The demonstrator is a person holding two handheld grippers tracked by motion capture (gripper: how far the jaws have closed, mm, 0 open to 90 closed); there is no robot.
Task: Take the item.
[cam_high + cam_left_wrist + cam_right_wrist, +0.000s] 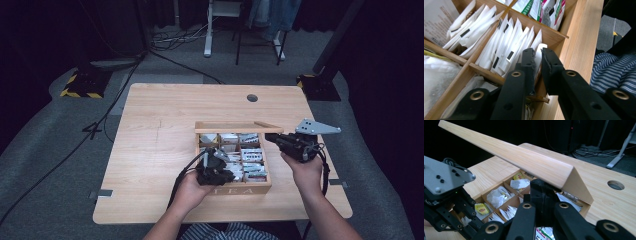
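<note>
Tea sachet (539, 53), a white one standing on edge in the near corner compartment of the wooden tea box (264, 165), sits right between the tips of my left gripper (537, 53), whose jaws stand nearly closed on its top edge; the pads look to be touching it, though I cannot be sure they pinch it yet. Its long axis runs upright (so the coming pull is straight up, out of the row of sachets (506, 47) packed beside it). My right gripper (544, 188) is clamped shut on the corner of the lid (529, 162), propping it open, well apart from the sachet. The left gripper view shows the sachet; the high view shows both hands at the box.
</note>
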